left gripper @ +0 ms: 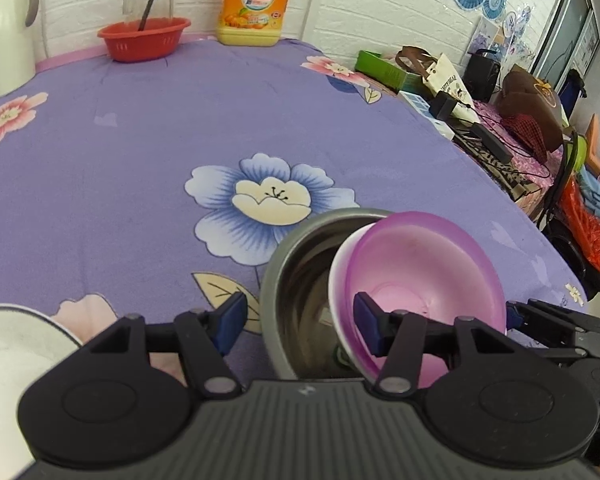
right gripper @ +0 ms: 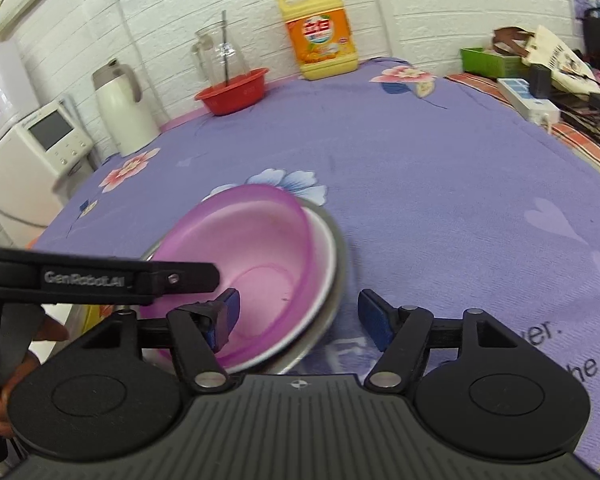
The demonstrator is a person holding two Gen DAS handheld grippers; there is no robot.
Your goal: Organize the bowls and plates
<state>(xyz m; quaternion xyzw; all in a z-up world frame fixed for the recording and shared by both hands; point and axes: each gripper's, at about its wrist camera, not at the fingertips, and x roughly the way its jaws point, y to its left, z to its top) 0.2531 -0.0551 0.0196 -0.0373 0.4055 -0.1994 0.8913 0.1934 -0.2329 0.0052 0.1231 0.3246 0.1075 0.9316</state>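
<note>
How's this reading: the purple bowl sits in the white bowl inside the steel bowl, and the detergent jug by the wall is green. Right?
Not quite. The detergent jug by the wall is yellow with an orange label, not green, as the right wrist view shows. The rest holds: the purple bowl sits in the white bowl inside the steel bowl.

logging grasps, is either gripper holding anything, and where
Nothing in the right gripper, open astride the pink bowl rim. The left gripper straddles the steel bowl wall; grip cannot be told.
</note>
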